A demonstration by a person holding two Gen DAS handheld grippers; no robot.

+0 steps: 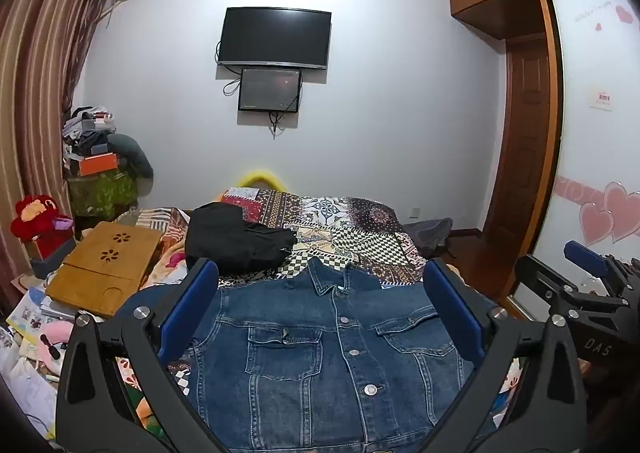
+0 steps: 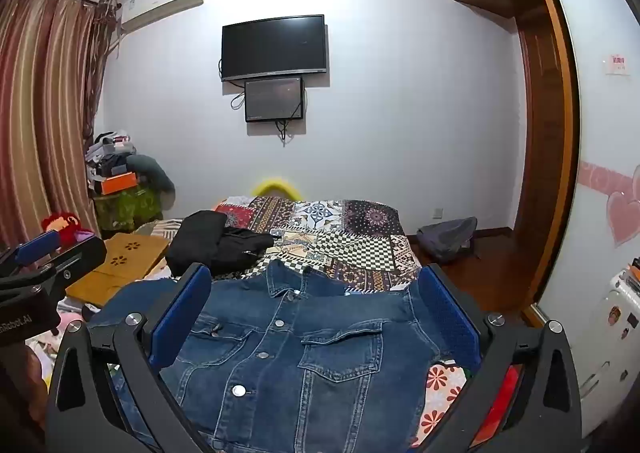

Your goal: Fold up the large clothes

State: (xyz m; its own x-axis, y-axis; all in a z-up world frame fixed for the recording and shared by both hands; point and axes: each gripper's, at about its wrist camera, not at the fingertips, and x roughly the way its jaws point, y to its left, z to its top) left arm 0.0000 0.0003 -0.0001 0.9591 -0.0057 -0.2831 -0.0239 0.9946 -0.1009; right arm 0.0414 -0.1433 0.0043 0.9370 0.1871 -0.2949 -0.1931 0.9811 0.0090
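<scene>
A blue denim jacket (image 1: 320,357) lies flat and buttoned, front up, on the patchwork bedspread (image 1: 360,229), collar toward the far wall. My left gripper (image 1: 320,277) hovers above the jacket, open wide, nothing between its blue pads. In the right wrist view the same denim jacket (image 2: 304,353) fills the foreground, and my right gripper (image 2: 316,277) is likewise open wide over it, empty. The right gripper (image 1: 588,273) also shows at the right edge of the left wrist view, and the left gripper (image 2: 40,257) at the left edge of the right wrist view.
A black garment (image 1: 236,241) lies bunched on the bed beyond the jacket's left shoulder. A wooden lap tray (image 1: 108,265) and clutter sit to the left. A grey bag (image 2: 448,237) lies on the floor by the wardrobe (image 1: 532,157). A TV (image 1: 276,37) hangs on the far wall.
</scene>
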